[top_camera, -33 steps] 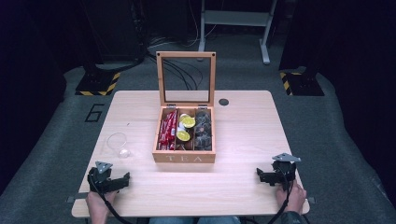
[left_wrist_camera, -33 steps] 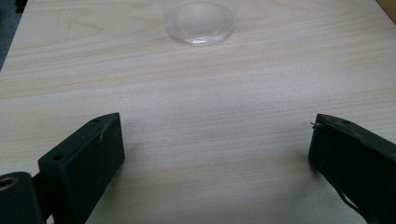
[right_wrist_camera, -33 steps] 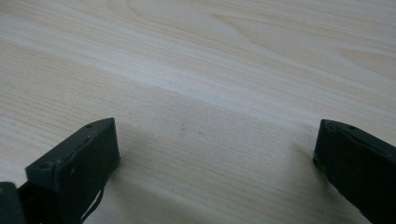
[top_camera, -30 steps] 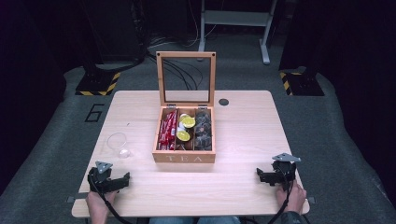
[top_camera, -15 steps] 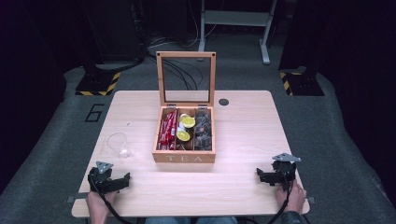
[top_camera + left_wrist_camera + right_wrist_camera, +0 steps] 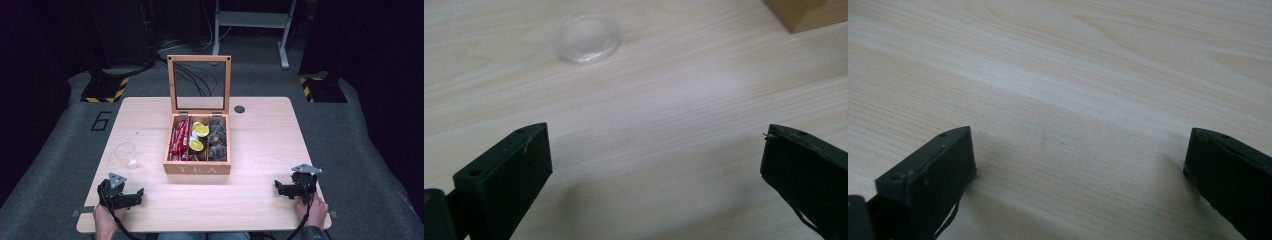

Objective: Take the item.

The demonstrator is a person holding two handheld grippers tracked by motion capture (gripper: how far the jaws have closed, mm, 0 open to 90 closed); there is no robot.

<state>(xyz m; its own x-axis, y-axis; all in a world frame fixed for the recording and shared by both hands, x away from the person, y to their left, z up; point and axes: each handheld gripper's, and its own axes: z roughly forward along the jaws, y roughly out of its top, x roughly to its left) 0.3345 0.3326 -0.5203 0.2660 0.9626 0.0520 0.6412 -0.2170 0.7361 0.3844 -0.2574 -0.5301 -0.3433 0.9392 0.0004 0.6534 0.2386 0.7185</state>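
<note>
Both claws gape empty: left claw (image 6: pixel 136 194) near clear lid (image 6: pixel 126 150)

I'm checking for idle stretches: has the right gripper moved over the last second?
No. The right gripper sits at the same spot near the table's front right corner, equally far from the tea box.

Glass lid (image 6: pixel 126 151) left of tea box (image 6: pixel 197 169)

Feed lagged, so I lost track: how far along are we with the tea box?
Done: the tea box lid stands open, its compartments filled. In hand: nothing; the left gripper and right gripper are open, resting near the table's front edge. Left: any handling of the box or the clear cup.
</note>
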